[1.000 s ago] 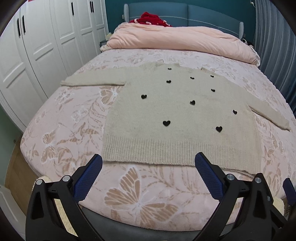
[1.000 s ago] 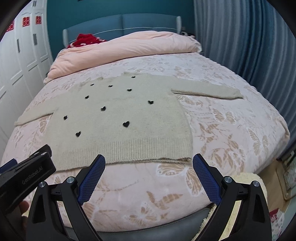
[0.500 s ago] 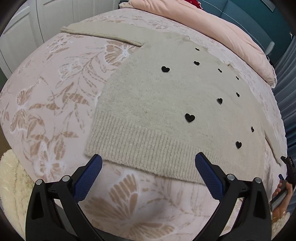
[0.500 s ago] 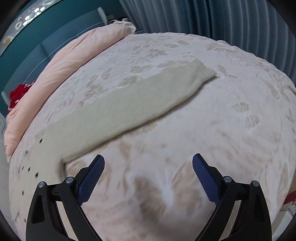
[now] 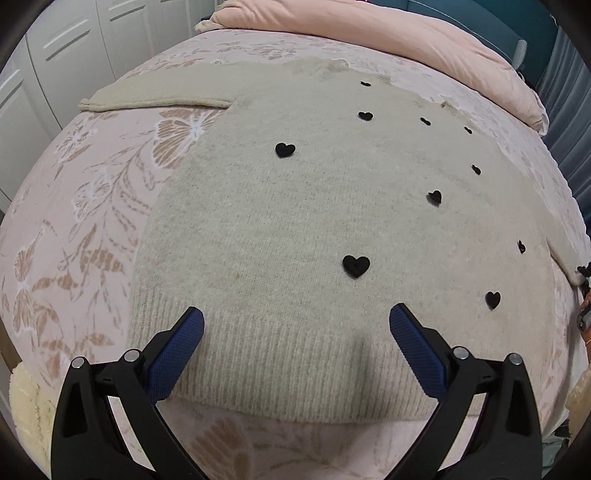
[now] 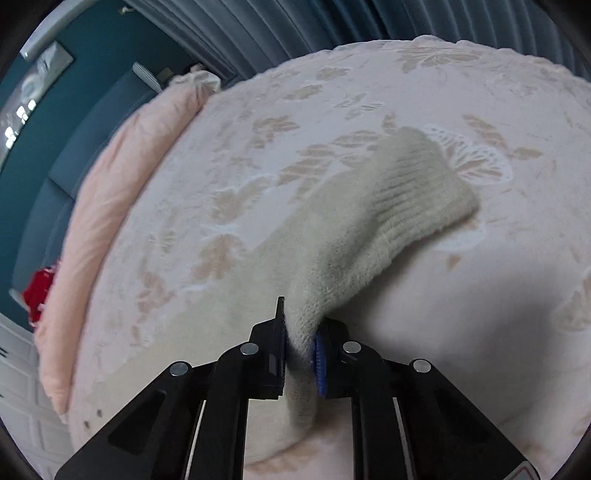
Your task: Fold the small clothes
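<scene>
A beige knit sweater (image 5: 295,221) with small black hearts lies flat on the bed, hem nearest me, its left sleeve (image 5: 155,96) stretched out to the far left. My left gripper (image 5: 295,332) is open, hovering over the ribbed hem (image 5: 288,373). My right gripper (image 6: 299,347) is shut on the sweater's right sleeve (image 6: 369,229), pinching it a little way in from the ribbed cuff (image 6: 428,192), with the fabric bunched up between the pads. The right gripper shows at the far right edge of the left wrist view (image 5: 585,280).
The bed has a pink floral cover (image 5: 74,221). A folded pink duvet (image 5: 406,37) lies at the head, with a red item (image 6: 38,291) beyond it. White wardrobe doors (image 5: 55,55) stand left, blue curtains (image 6: 332,22) right.
My left gripper moved forward and down over the hem. My right gripper swung to the right sleeve and closed on it, lifting the fabric.
</scene>
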Available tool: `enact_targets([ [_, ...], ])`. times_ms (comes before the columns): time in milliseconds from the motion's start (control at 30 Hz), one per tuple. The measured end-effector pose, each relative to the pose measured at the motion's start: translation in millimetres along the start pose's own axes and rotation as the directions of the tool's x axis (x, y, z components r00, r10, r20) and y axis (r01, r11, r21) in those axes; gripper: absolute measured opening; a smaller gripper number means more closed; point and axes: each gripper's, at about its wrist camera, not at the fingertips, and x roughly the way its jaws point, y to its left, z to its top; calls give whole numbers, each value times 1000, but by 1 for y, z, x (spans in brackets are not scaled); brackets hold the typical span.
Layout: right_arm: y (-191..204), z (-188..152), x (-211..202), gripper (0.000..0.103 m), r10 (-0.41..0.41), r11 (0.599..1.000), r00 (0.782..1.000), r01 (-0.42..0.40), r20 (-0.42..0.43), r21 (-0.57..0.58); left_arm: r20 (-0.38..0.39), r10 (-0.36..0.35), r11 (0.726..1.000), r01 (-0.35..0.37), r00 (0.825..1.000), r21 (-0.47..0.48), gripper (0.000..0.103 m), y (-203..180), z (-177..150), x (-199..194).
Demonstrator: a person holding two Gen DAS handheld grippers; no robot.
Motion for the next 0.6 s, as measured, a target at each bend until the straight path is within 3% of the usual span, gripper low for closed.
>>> enact_targets([
  [100,85,-21,-13,13,202,966,979,-204,-23,-158,12,-42,999,42,999,-28,98,1,6,4],
  [167,159,-51,-23,13,350,891,931,-365,-101,-272,22,-72,996,73,997,-56,98,3,10,5],
  [267,264,-127,-31,17,488,727,823,-568,-292,-385,49,-113,989,117,992,-95,98,7,20,2],
  [367,332,-227,-17,27,473,599,704,-698,-530,-392,80,-160,976,170,984,-135,98,12,34,-1],
  [400,344,-261,-10,36,428,574,689,-707,-585,-413,93,-176,970,189,980,-153,98,14,40,-2],
  [500,347,-321,1,37,313,533,725,-669,-613,-518,125,-228,949,249,966,-191,98,18,61,1],
  [533,336,-326,2,37,293,549,739,-649,-606,-527,133,-248,943,271,960,-193,98,19,71,4],
  [600,305,-319,4,37,289,620,740,-628,-607,-470,131,-283,934,304,950,-190,98,18,93,16],
])
